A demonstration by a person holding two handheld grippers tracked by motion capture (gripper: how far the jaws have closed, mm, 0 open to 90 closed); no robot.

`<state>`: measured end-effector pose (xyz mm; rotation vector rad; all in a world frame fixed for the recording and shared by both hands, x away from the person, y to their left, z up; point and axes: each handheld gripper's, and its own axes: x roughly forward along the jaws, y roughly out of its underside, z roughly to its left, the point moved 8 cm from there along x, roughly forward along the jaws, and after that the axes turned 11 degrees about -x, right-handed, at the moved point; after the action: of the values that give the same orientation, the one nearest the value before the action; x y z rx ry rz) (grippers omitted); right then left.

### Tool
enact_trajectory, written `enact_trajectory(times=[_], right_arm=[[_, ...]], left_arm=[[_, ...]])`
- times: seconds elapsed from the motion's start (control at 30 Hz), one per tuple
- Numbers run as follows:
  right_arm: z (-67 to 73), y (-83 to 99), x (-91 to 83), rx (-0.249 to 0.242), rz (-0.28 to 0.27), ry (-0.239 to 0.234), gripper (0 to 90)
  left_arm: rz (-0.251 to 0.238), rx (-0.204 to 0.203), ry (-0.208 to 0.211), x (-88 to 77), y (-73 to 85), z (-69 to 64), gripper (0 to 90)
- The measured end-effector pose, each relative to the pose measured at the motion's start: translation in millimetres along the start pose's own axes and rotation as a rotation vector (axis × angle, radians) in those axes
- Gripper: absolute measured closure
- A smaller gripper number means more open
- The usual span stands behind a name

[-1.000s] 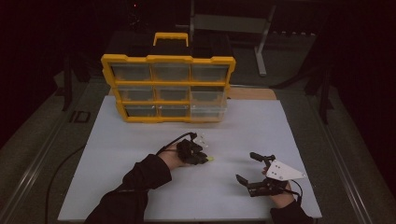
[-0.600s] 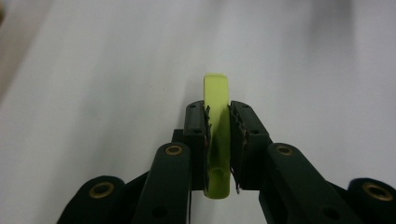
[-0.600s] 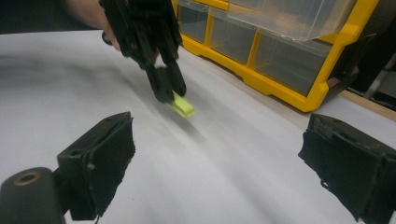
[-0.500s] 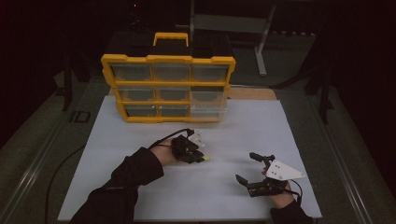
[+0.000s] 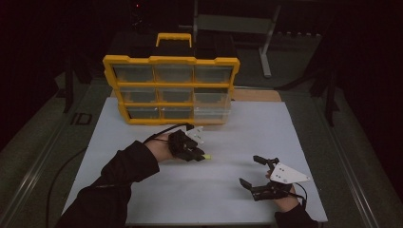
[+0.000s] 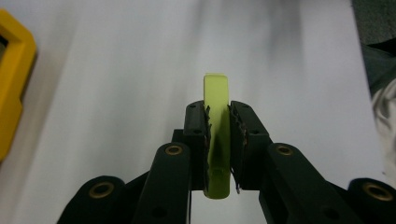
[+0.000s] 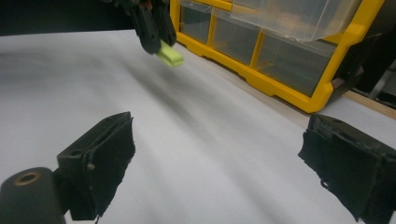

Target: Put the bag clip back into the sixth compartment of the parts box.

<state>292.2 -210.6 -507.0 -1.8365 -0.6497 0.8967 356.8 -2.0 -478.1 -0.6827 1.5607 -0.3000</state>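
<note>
organizer drawers look empty; one pulled out.

A small lime-green flat bar is clamped lengthwise, off the white table.

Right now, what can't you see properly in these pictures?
- Yellow-green strip: left gripper view, the pads cover its middle, so I can't tell what it is.
- Drawers of the yellow box: high view, too dim and small to tell what's inside.
- Right gripper: right gripper view, the bottom edge cuts off its jaws.
</note>
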Motion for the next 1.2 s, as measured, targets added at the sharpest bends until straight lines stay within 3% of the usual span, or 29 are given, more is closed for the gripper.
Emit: enact_trajectory(times=[0.2,0.4,0.67,0.9,1.2], right_arm=[[-1.8,0.4,-0.8,0.005,-0.002,0.010,9.1],[-1.3,0.6,-0.5,0.004,0.000,0.006,9.1],[-1.5,0.4,-0.8,0.005,-0.002,0.007,9.1],[-0.9,-0.3,-0.9,0.002,-0.003,0.006,9.1],[-2.2,-1.4,-2.3,0.000,-0.010,0.010,9.1]], left_arm=[[-0.005,0.026,-0.008,-15.7,-9.9,0.9,78.6],[-0.044,0.034,-0.032,-34.3,-25.3,2.8,78.6],[-0.060,0.052,-0.031,-56.8,-43.4,3.9,78.6],[-0.073,0.074,-0.051,-68.4,-56.3,3.7,78.6],[-0.119,0.073,-0.062,-88.8,-77.8,9.8,78.6]])
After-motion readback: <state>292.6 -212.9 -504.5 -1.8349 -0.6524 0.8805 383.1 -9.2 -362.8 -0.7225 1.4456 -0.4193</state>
